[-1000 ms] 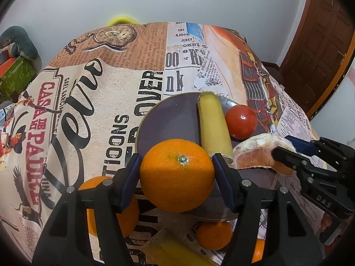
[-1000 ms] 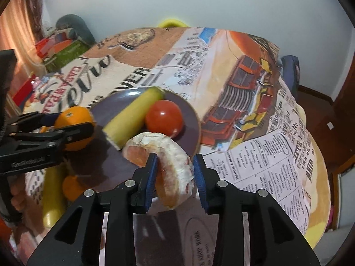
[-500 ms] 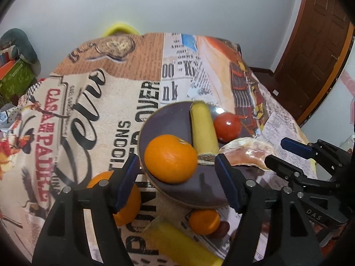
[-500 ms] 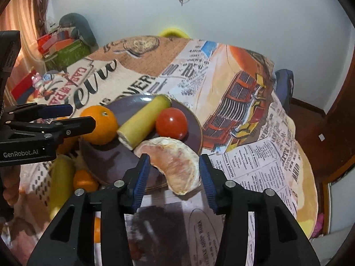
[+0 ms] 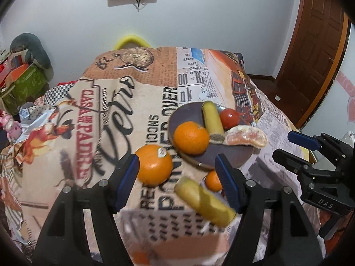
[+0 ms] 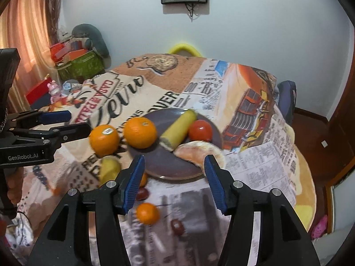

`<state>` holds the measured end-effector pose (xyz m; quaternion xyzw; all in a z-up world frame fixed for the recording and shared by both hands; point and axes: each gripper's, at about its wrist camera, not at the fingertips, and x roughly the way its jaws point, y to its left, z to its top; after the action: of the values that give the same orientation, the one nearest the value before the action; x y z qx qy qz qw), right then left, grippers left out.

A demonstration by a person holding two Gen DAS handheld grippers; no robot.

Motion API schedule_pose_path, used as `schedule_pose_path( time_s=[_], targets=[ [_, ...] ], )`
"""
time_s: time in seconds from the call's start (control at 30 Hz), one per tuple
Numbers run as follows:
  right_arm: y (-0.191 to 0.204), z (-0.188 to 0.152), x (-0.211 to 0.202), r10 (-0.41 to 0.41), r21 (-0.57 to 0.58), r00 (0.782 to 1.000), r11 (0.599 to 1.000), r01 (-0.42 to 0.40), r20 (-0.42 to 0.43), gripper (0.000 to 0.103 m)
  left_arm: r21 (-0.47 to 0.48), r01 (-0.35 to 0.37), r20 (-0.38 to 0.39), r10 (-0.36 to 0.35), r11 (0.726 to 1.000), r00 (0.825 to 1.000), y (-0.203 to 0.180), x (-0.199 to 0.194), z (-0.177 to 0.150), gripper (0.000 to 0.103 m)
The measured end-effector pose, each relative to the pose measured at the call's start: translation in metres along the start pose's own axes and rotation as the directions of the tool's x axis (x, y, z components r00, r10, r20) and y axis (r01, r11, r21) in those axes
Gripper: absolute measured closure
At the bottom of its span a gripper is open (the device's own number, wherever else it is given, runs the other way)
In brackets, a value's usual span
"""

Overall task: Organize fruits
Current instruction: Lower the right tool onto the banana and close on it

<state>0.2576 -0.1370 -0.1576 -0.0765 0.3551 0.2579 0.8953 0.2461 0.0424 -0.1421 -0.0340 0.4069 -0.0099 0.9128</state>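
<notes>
Beyond both open jaws, plated orange [image 5: 191, 137]

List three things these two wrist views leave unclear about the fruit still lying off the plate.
- Small orange, left wrist view: the gripper's finger covers its right part.
- Dark red fruit, right wrist view: half hidden behind the right gripper finger, kind unclear.
- Yellow fruit beside the plate, right wrist view: motion blur smears its outline.
</notes>
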Motion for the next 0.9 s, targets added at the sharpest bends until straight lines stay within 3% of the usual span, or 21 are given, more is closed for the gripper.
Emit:
schedule_pose_path(
  time_s=[0.43, 0.9],
  targets=[
    [0.064, -0.028, 0.022, 0.073, -0.045, 0.993, 0.996, -0.077, -0.095, 0.051, -0.015, -0.025, -0.018, 0.025, 1.0, 1.0, 0.033, -0.025, -0.053, 0.033],
    [0.086, -0.039, 0.083, 0.11, -0.04, 0.962, 0.991, -0.124, -0.249, 0.055, -0.079, -0.014, -0.101, 0.006, 0.997, 0.995, 0.065, 0.009, -0.084, 0.033]
  ],
)
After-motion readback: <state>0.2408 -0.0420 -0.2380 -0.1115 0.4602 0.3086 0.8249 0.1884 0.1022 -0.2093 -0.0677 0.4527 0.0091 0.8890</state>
